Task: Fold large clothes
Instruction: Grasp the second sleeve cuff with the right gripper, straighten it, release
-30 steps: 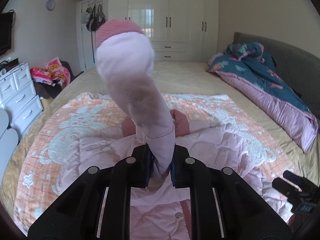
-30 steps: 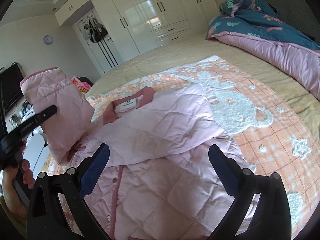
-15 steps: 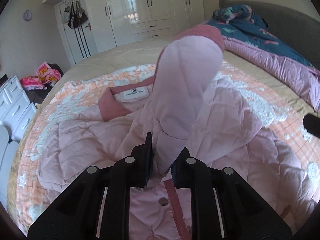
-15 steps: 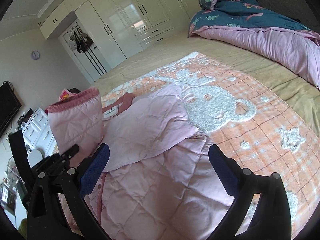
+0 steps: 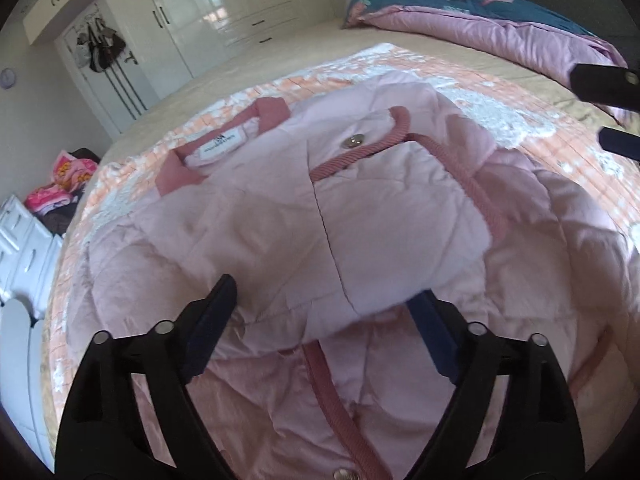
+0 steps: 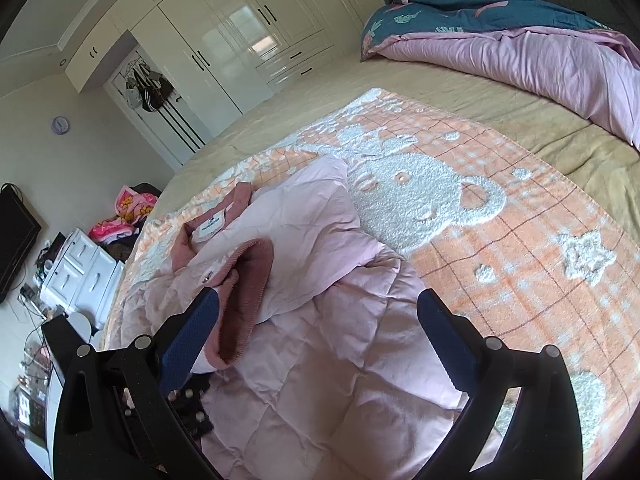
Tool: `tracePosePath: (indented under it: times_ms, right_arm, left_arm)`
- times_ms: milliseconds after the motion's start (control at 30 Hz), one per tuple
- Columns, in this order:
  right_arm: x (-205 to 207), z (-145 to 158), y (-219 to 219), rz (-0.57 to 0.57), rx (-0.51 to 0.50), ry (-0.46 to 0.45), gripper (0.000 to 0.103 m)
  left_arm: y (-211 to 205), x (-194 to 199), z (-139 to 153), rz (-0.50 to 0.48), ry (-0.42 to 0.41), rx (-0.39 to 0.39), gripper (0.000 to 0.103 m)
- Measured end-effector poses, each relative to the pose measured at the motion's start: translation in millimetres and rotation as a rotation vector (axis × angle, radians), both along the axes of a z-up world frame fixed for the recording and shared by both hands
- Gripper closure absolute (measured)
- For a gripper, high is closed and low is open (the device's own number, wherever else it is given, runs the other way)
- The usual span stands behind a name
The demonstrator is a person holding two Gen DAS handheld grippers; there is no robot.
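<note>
The left gripper (image 5: 326, 312) hangs low over the pink quilted jacket (image 5: 280, 216), its fingers spread wide with nothing between them; the folded-in sleeve (image 5: 400, 216) lies loose just ahead of them, across the jacket's chest. The right gripper (image 6: 320, 340) is likewise wide and holds nothing, poised above the jacket's near right part, with the sleeve's ribbed cuff (image 6: 244, 280) standing open just beside its left finger.

The jacket lies face up on the orange bear-patterned blanket (image 6: 500, 240) on the bed (image 6: 520, 120), collar (image 5: 176, 172) and label at the far left and its lower part nearest the cameras. The right sleeve (image 6: 320, 216) appears to be laid across the chest too, under the cuff.

Judging by this, the sleeve-folding step looks finished and the body fold comes next. That likely calls for both grippers to drop to the near hem, which is out of view below the fingers, pinch it at two well-apart corners and carry it toward the collar. The puffy padding may spring the sleeves back, so the cuff could need flattening first.

Both grippers point forward and slightly down, tilted toward the far left. Beyond the blanket lies a rumpled teal and pink duvet (image 6: 520, 40), and white wardrobes (image 6: 240, 32) line the far wall.
</note>
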State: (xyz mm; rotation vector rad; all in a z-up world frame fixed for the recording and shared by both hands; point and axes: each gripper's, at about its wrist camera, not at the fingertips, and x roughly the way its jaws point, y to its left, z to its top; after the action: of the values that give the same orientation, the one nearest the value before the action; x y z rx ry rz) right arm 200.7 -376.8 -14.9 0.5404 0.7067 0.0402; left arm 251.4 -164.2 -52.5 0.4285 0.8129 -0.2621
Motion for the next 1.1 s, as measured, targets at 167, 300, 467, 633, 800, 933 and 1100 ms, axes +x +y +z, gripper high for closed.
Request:
tracePosePath:
  times_ms: [167,300,467,633,800,933,1100]
  right_arm:
    - [5,-2,11,0.03,-0.006,0.009,0.004]
    - [14,-8,34,0.105,0.029,0.024,0.004]
    - [32,-20,66,0.186,0.09,0.081,0.004]
    - [44,-34,92,0.21,0.133,0.133,0.004]
    - [53,-49,96,0.162,0.19,0.173,0.004]
    - [54,-54,103,0.146,0.159,0.153,0.016]
    - [53,-59,108,0.152,0.135,0.115,0.068]
  left_arm:
    - [31,-11,18,-0.005,0.042,-0.106,0.013]
    - [74,0,32,0.082,0.04,-0.163,0.01]
    - [135,23,43,0.216,0.04,-0.291,0.009]
    - [183,38,47,0.314,-0.005,-0.365,0.01]
    - [231,50,45,0.375,-0.024,-0.445,0.01]
    - [263,56,46,0.417,-0.03,-0.476,0.01]
    - [285,56,45,0.463,-0.023,-0.534,0.009]
